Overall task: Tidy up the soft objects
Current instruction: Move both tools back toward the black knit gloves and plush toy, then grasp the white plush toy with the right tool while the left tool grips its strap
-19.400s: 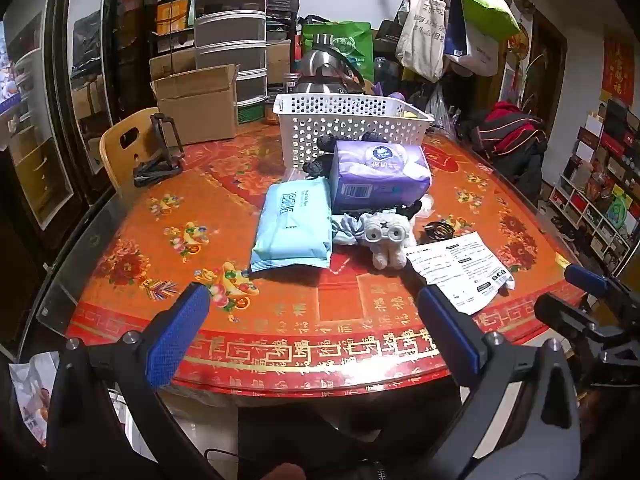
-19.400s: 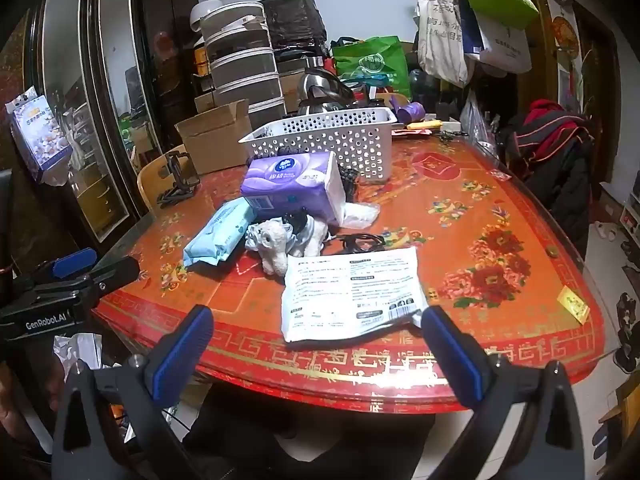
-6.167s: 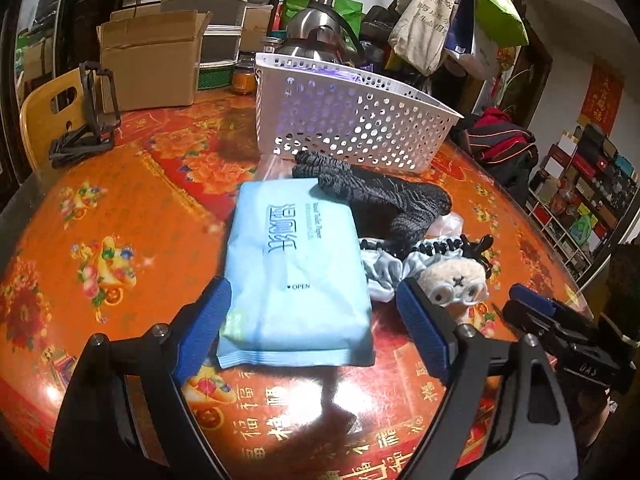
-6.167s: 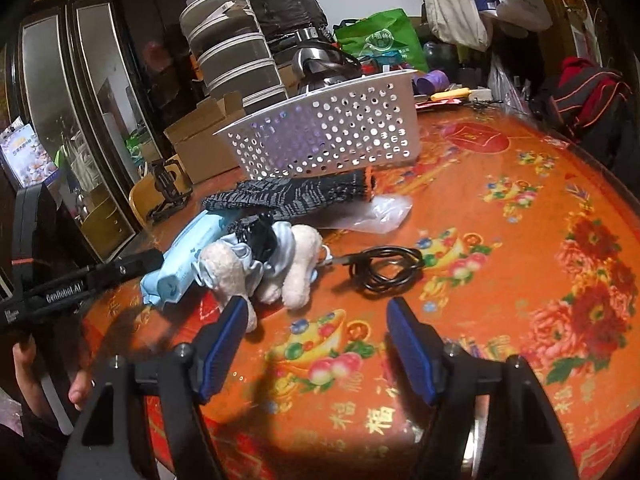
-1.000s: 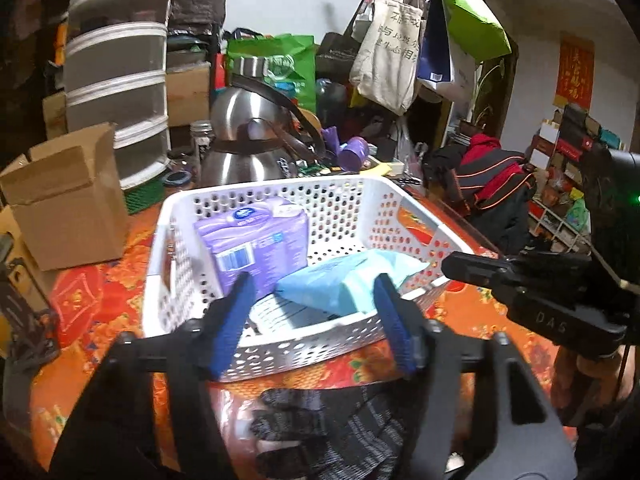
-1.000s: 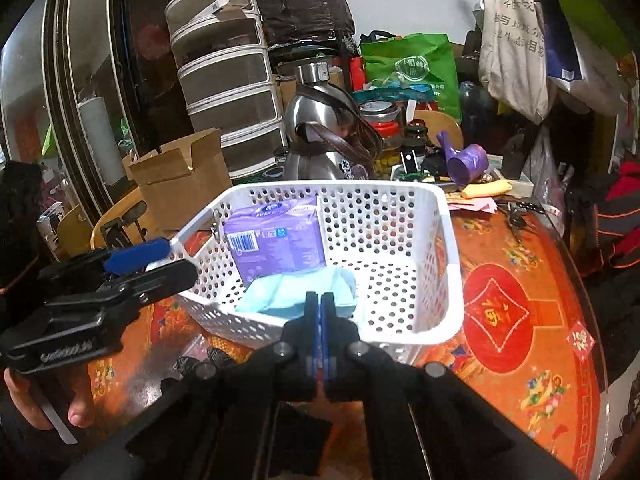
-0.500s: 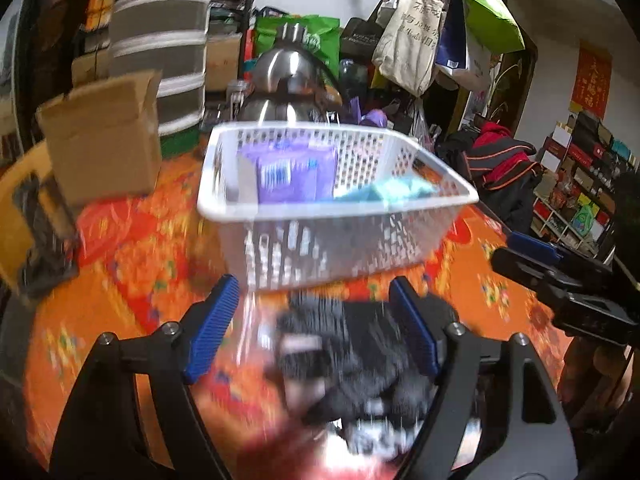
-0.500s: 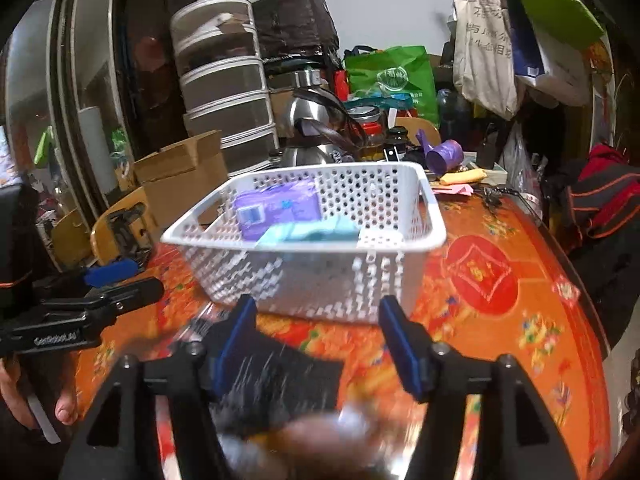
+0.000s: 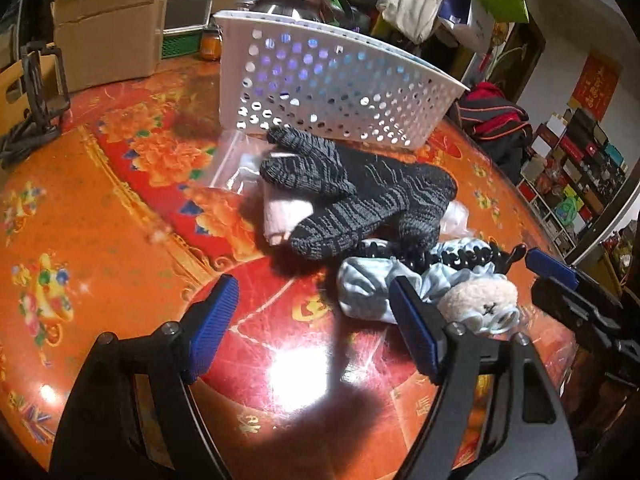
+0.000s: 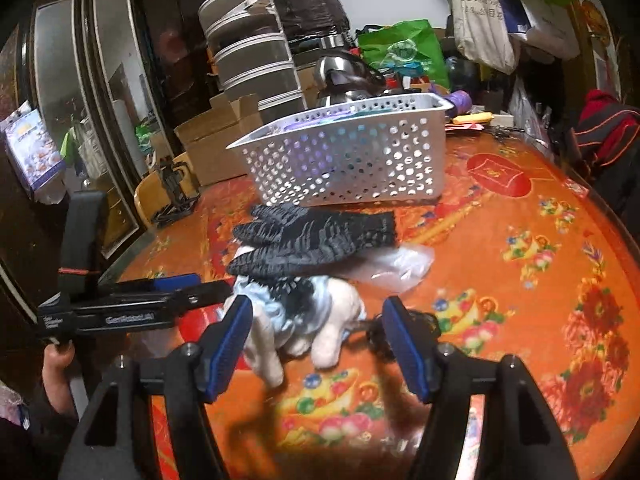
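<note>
Both tools have dropped from above the white perforated basket (image 9: 328,80) to the desk (image 9: 100,208) in front of it, the right tool (image 10: 316,344) having just sprung open from fully closed, the left tool (image 9: 312,320) having just widened a little. Each now stands with its jaws apart and nothing clamped. Purple and light-blue packs already sit inside the basket, showing through its holes. Against the basket's near wall lie the dark knitted gloves (image 9: 352,196); nearer than those, a pale blue scrunchie (image 9: 372,284), a black hair claw (image 9: 448,254) and a small white plush toy (image 10: 316,328). The plush lies between the right tool's open jaws, untouched. Loading appears partway through, with the plush seemingly next: the right tool would need to push forward, close on its body, then lift it over the basket's rim.
</note>
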### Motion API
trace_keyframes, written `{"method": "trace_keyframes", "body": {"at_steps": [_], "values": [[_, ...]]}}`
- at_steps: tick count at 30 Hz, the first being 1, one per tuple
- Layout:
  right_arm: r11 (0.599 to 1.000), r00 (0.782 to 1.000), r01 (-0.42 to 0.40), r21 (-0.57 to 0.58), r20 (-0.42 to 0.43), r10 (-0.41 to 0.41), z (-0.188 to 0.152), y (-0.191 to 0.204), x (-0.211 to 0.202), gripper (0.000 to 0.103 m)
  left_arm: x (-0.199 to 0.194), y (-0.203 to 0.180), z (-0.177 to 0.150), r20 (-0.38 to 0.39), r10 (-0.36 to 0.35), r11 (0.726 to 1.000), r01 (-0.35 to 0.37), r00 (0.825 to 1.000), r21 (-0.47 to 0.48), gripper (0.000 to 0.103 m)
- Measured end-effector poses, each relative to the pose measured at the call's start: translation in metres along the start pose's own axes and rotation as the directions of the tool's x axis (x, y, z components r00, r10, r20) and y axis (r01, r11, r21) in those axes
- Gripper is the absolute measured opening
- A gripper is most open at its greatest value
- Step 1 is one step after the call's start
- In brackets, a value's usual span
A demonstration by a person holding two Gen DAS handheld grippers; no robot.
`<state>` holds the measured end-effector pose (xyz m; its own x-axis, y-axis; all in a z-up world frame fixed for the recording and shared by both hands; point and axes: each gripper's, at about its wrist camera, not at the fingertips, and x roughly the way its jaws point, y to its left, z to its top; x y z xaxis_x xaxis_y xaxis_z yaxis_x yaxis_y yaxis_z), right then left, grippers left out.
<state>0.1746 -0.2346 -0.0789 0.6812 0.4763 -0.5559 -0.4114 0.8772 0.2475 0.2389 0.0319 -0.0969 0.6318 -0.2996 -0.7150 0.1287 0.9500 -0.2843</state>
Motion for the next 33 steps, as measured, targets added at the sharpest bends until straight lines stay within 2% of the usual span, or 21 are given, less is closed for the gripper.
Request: {"method": "trace_keyframes", "body": {"at_steps": [2,4,6,10,14,26,27,29,31,33], "values": [[1.0,1.0,0.026,-0.014,-0.008,-0.026,-0.002,0.001,0.002,0.067,0.0,-0.001,-0.001,0.003,-0.008,1.0,0.008,1.0,0.011,0.075],[1.0,1.0,0.015,-0.014,-0.016,-0.015,-0.004,-0.001,0.004,0.063,0.001,-0.003,-0.001,0.005,-0.007,1.0,0.007,1.0,0.027,0.075],[1.0,1.0,-0.007,-0.009,-0.03,0.006,-0.003,-0.003,0.007,0.053,0.002,-0.008,-0.002,-0.006,-0.016,0.999,0.017,1.0,0.049,0.075],[0.999,0.999,-0.029,-0.016,-0.043,0.028,0.0,-0.002,0.012,0.052,0.007,-0.02,0.003,-0.024,-0.029,0.995,0.031,0.999,0.1,0.075],[0.999,0.998,-0.047,-0.003,-0.042,0.047,0.006,-0.003,0.018,0.039,0.014,-0.027,0.004,-0.049,-0.028,0.992,0.033,0.998,0.122,0.075],[0.998,0.995,-0.063,0.01,-0.076,0.063,0.016,-0.01,0.037,0.037,0.027,-0.031,0.009,-0.081,-0.026,0.989,0.037,0.996,0.145,0.073],[0.998,0.995,-0.066,0.006,-0.078,0.066,0.016,-0.01,0.038,0.035,0.028,-0.032,0.009,-0.081,-0.022,0.989,0.033,0.997,0.147,0.07],[0.997,0.993,-0.081,-0.004,-0.087,0.08,0.016,-0.007,0.04,0.024,0.029,-0.034,0.009,-0.079,-0.022,0.988,0.033,0.997,0.152,0.064],[0.997,0.993,-0.071,-0.02,-0.091,0.069,0.017,-0.005,0.041,0.024,0.029,-0.037,0.009,-0.079,-0.026,0.986,0.039,0.997,0.16,0.053],[0.997,0.993,-0.075,-0.017,-0.093,0.073,0.017,-0.006,0.042,0.024,0.029,-0.04,0.009,-0.079,-0.037,0.984,0.05,0.996,0.17,0.047]]}}
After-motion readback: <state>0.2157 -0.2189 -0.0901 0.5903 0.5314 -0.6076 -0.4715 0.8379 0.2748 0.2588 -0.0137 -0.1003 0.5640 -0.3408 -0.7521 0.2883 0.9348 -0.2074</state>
